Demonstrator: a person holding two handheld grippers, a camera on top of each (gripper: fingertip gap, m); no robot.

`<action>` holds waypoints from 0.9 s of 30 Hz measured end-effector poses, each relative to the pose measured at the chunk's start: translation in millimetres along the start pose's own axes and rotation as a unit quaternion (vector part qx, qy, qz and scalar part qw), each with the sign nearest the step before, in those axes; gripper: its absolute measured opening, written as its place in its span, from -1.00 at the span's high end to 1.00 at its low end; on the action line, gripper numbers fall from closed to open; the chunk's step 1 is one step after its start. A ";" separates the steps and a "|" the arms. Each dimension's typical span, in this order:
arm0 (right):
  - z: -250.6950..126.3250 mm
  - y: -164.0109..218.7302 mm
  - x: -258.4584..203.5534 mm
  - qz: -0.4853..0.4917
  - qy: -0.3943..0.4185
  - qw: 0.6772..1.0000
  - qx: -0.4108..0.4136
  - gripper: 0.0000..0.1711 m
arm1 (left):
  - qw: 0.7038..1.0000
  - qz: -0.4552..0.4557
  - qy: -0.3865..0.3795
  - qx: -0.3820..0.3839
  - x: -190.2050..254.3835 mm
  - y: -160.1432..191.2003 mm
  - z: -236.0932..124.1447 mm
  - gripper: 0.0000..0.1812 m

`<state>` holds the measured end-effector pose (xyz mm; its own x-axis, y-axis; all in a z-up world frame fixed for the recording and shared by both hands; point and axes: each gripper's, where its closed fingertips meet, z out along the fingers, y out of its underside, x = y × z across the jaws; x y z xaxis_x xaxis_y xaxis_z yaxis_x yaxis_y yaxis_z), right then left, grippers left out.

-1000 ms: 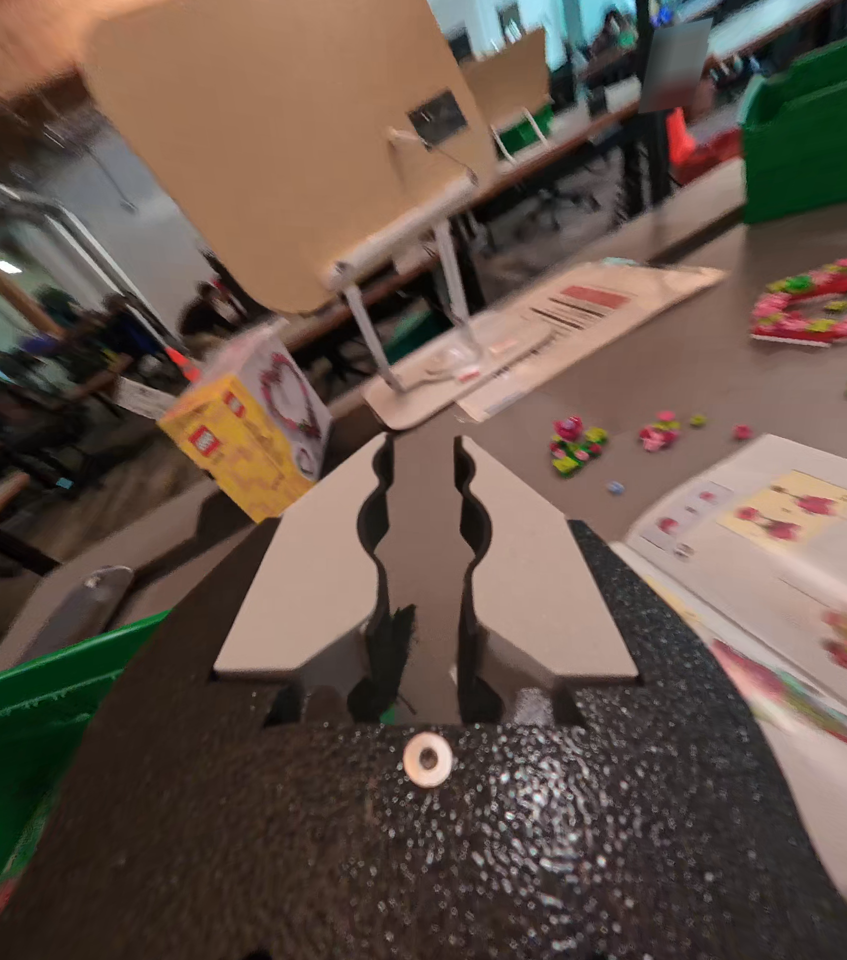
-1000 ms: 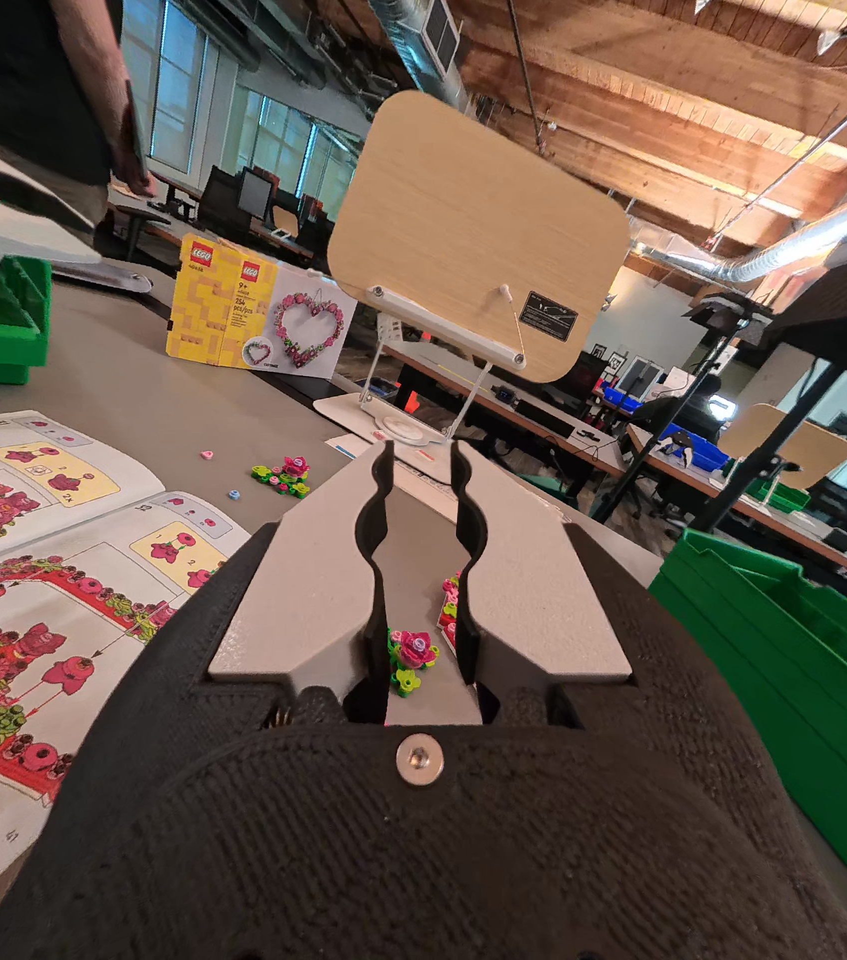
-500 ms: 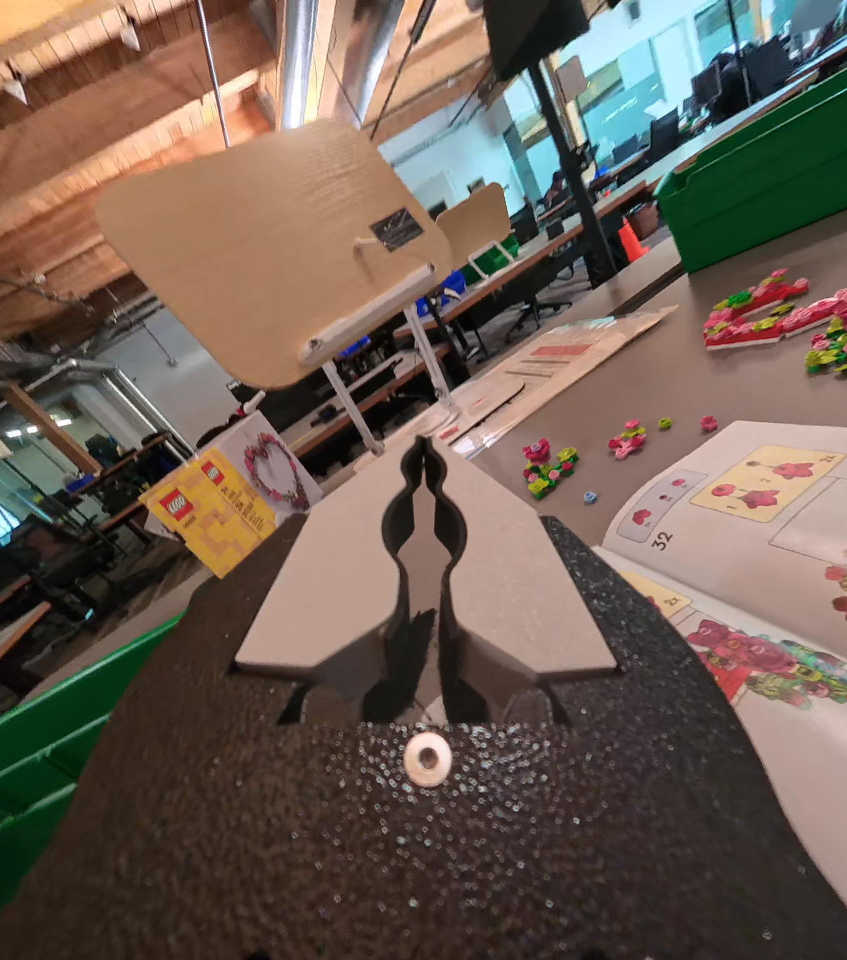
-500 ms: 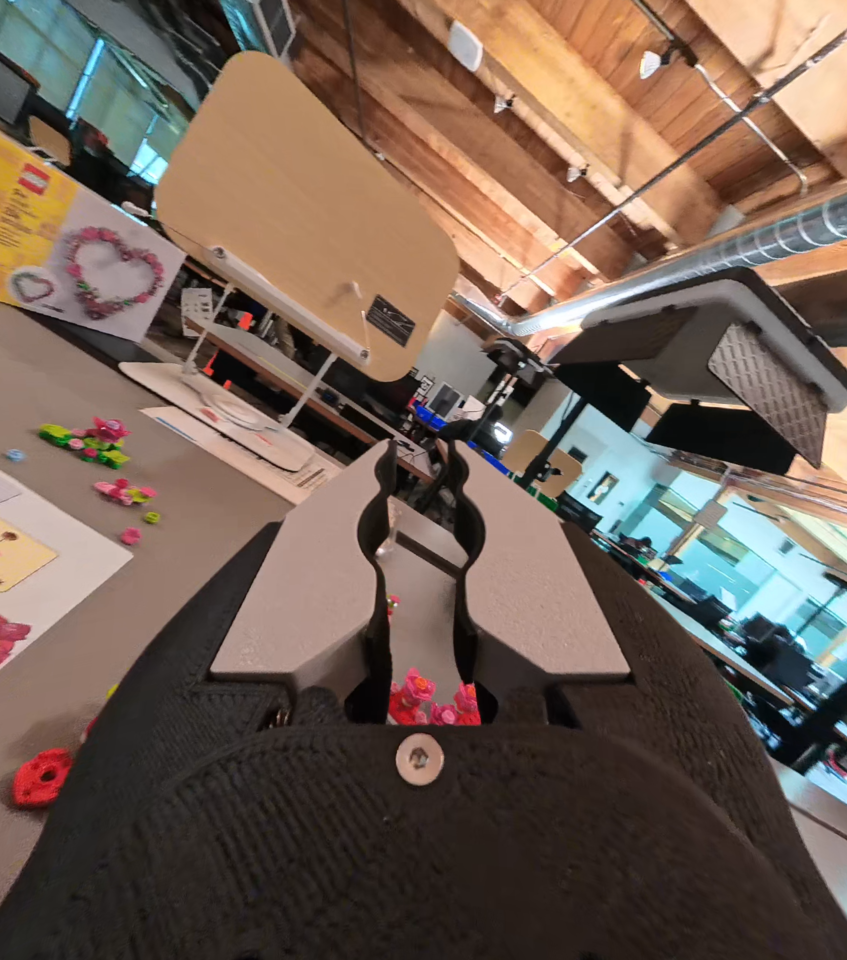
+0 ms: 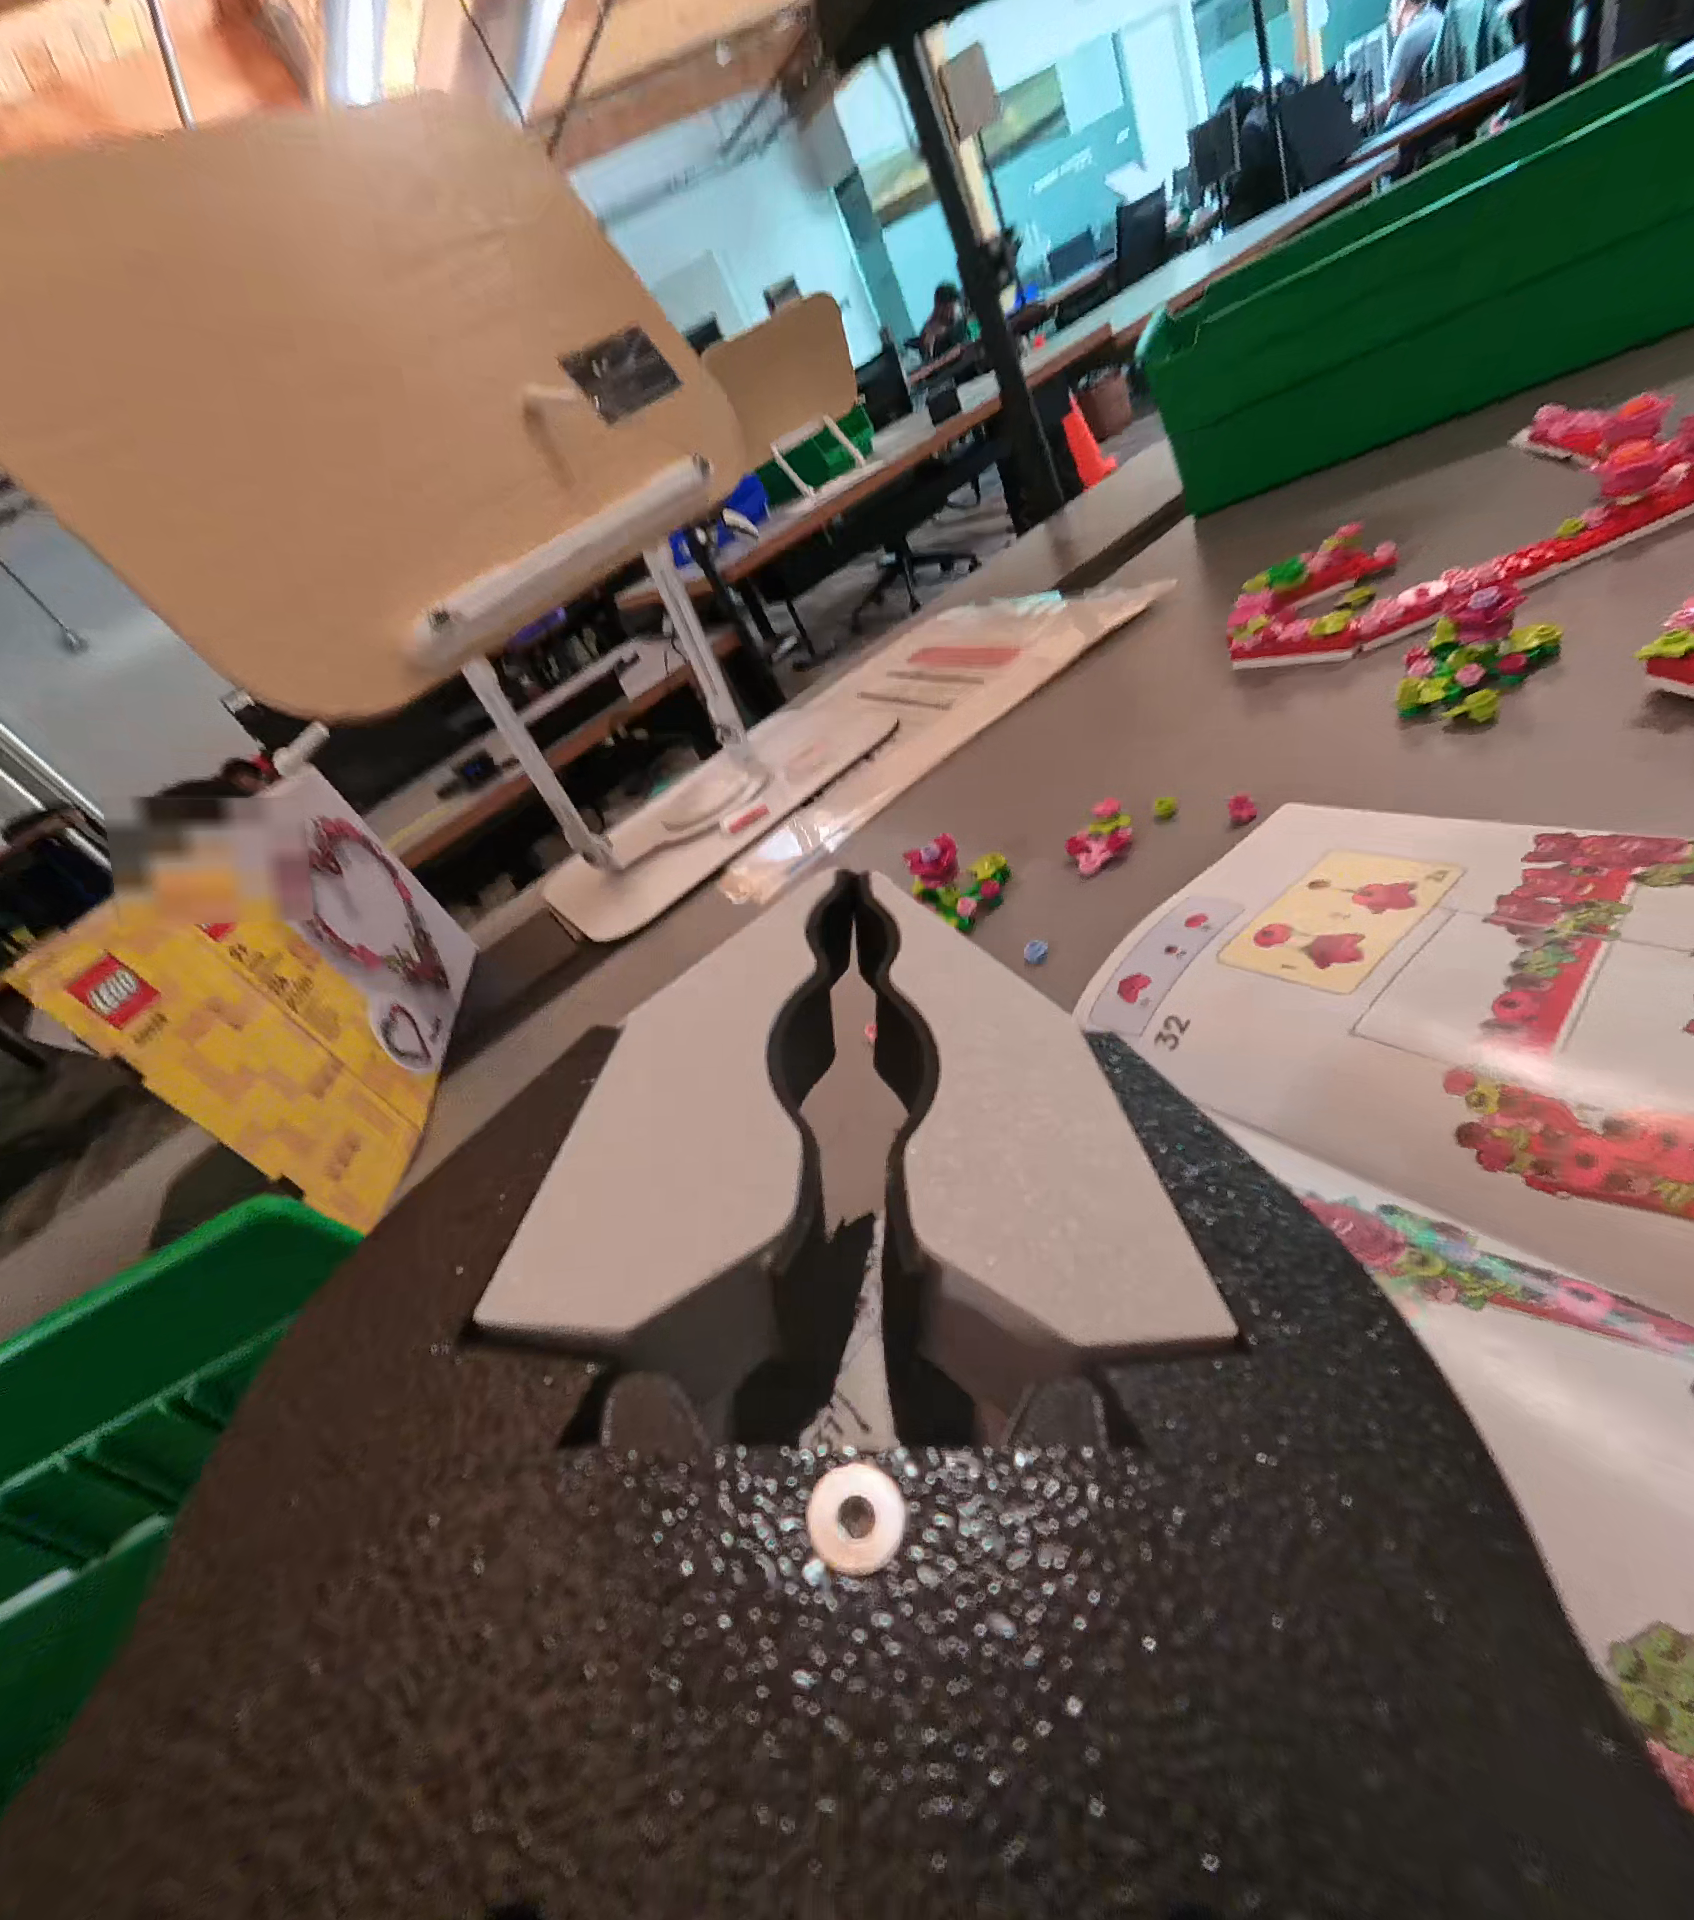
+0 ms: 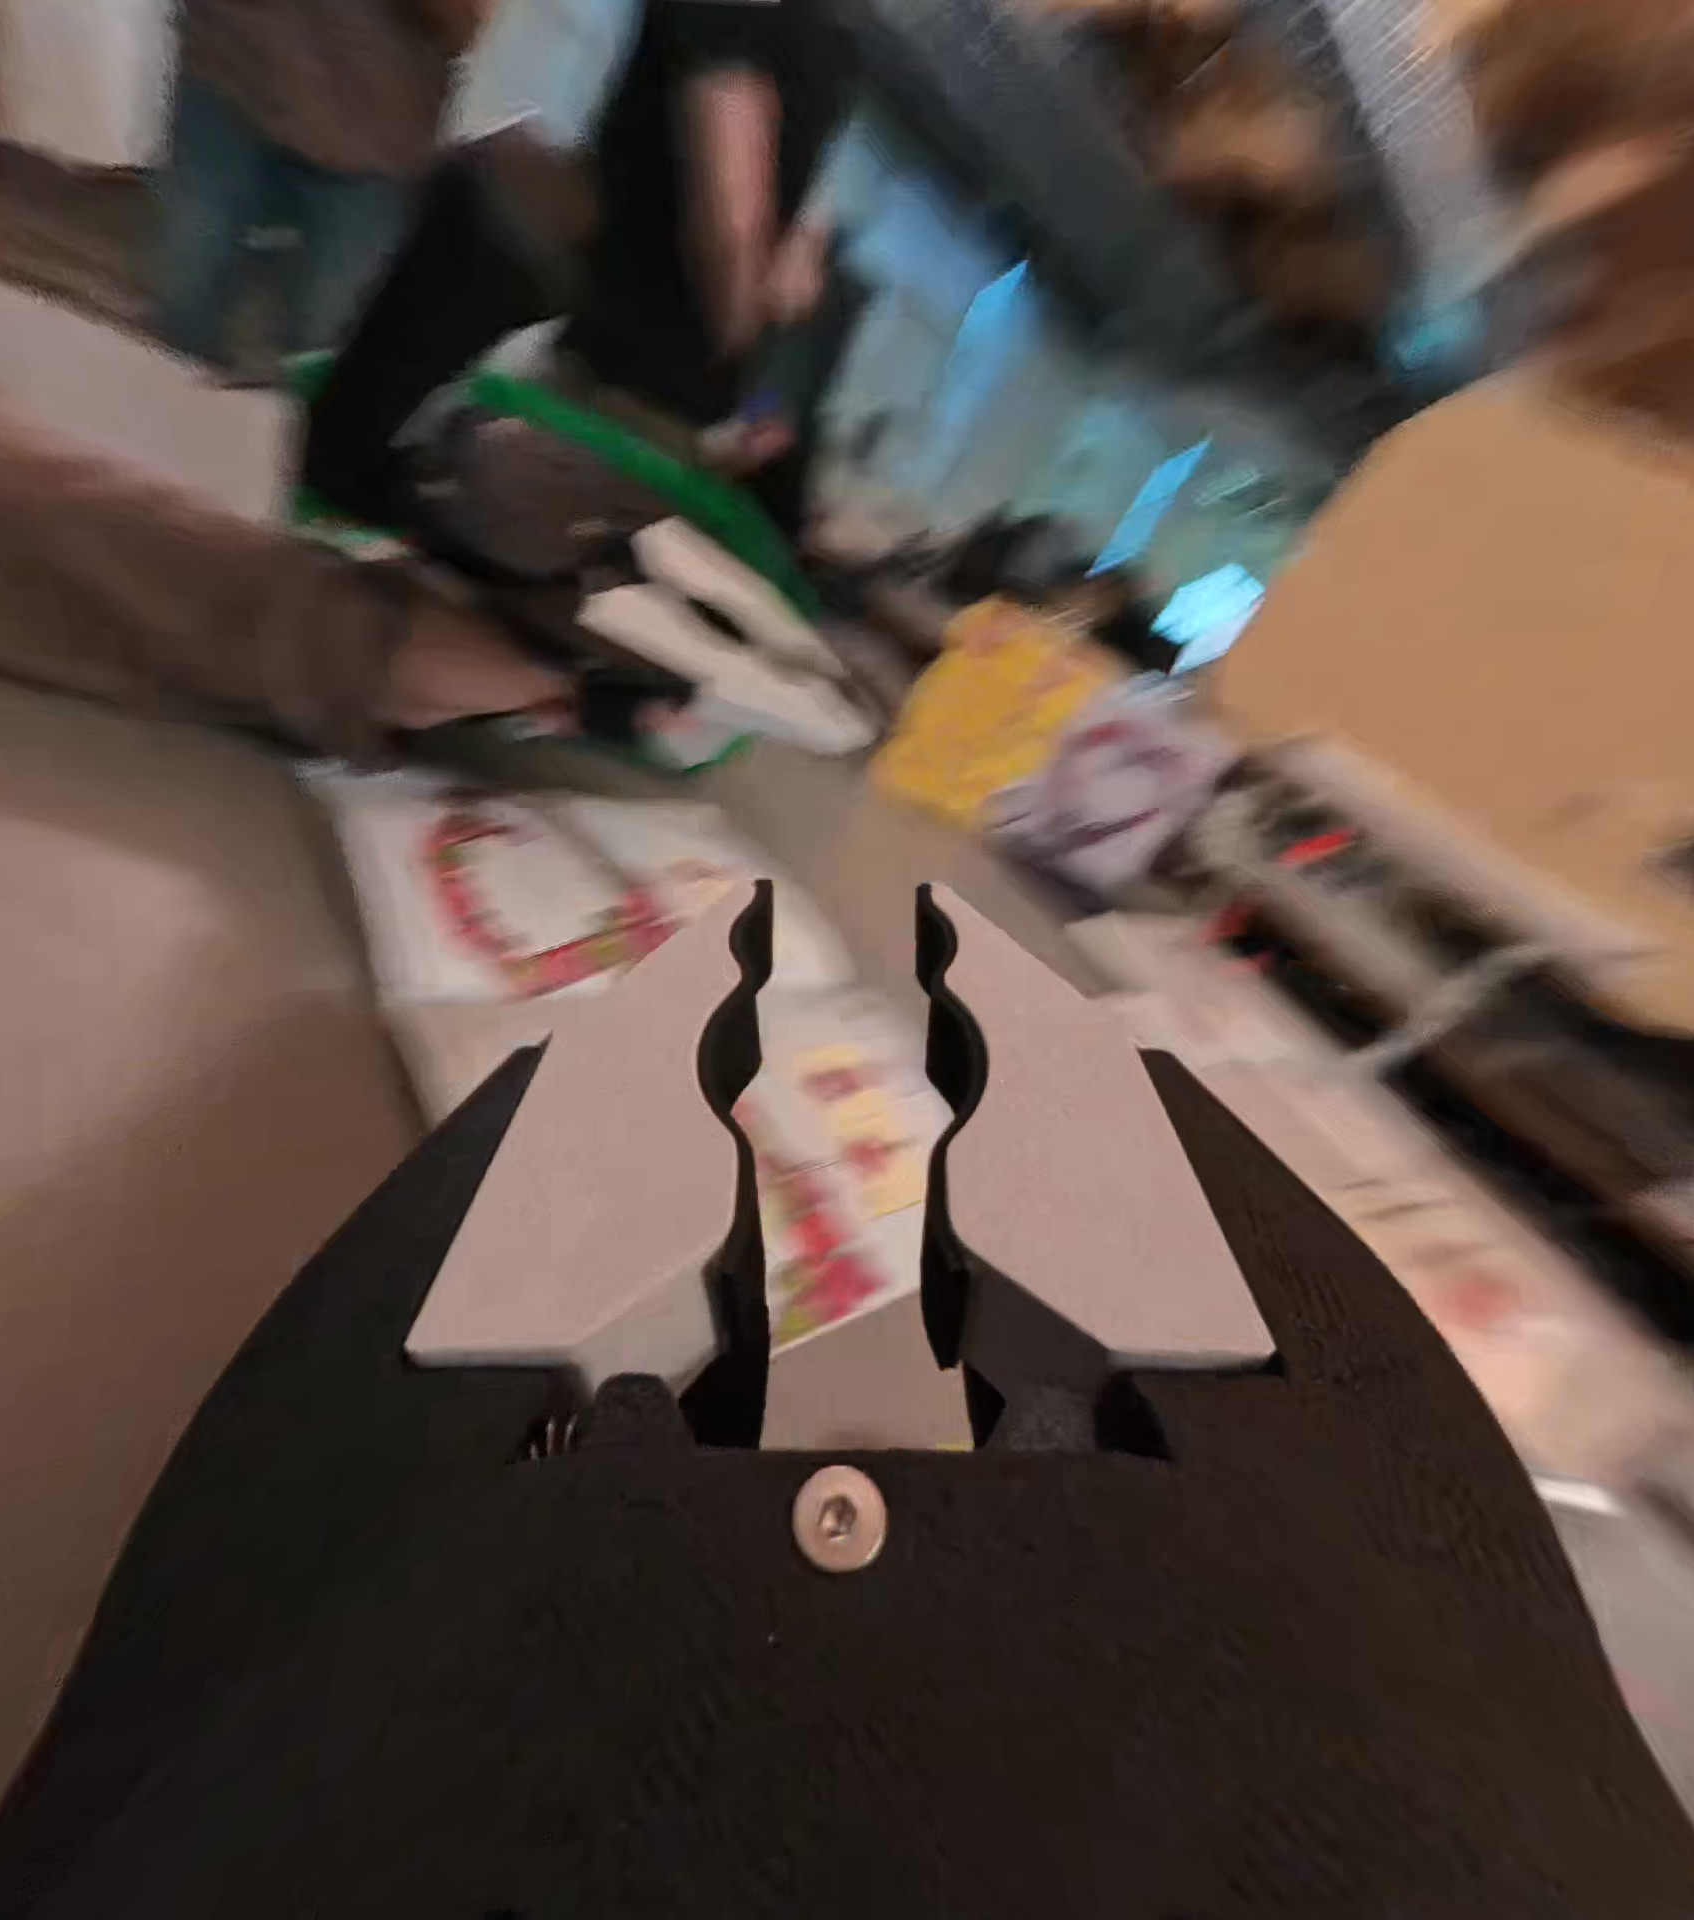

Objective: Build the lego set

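jaws of the left gripper (image 5: pixel 855 906) meet at the tips with nothing between them, while those of the right gripper (image 6: pixel 841 914) stand a narrow gap apart and empty in a badly smeared view. the loose flower pieces (image 5: pixel 957 879) lie on the desk (image 5: pixel 1238 748) just ahead and slightly right of the left tips, beside the open instruction booklet (image 5: pixel 1508 1039). the built red sections (image 5: pixel 1310 613) sit well off to the right, so the left gripper looks nearer the small pieces

Yellow box (image 5: pixel 230 1049) — green bin (image 5: pixel 43 1455) — red-pink flower pieces (image 5: pixel 1394 613).
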<state>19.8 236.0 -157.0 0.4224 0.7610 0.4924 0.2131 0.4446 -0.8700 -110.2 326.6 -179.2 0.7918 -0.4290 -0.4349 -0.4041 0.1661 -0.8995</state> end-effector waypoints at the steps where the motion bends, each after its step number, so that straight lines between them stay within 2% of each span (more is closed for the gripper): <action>1: 3.9 12.5 -22.5 0.052 -0.082 0.995 -0.036 0.68 | 1.000 -0.007 0.003 -0.013 -0.2 6.3 2.2 1.00; 3: 2.3 32.5 -61.4 0.146 -0.208 0.961 -0.112 0.60 | 0.999 -0.008 0.003 -0.033 -1.0 15.5 5.6 1.00; 6: 0.1 54.2 -80.1 0.094 -0.234 0.950 -0.184 0.61 | 0.999 0.016 0.003 -0.052 1.5 24.4 8.8 1.00; 14: -10.1 44.1 -97.8 0.115 -0.285 0.932 -0.190 0.68 | 0.990 0.088 0.041 -0.101 24.9 45.0 18.2 1.00; 17: -14.6 19.2 -106.2 0.153 -0.327 0.923 -0.135 0.67 | 0.989 0.102 0.038 -0.102 24.3 47.5 18.7 1.00; 19: -15.4 5.4 -85.7 0.150 -0.289 0.941 -0.089 0.64 | 0.988 0.110 0.032 -0.102 23.3 47.9 19.6 1.00; 22: -26.1 10.3 -14.5 0.153 -0.134 0.977 -0.067 0.65 | 0.987 0.119 0.030 -0.100 23.6 48.0 20.2 1.00; 24: -41.3 33.6 29.9 0.160 -0.037 0.979 -0.116 0.63 | 0.989 0.113 0.026 -0.094 21.5 46.2 20.0 1.00; 27: -58.2 78.1 62.6 0.135 0.006 0.960 -0.246 0.60 | 0.992 0.095 0.017 -0.079 16.2 41.4 18.9 1.00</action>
<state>114.1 290.9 -195.6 0.5303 0.8103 0.2495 0.4832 -0.0470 -0.8742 -105.5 343.3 -224.2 0.6789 -0.4336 -0.5926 -0.6143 0.1067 -0.7818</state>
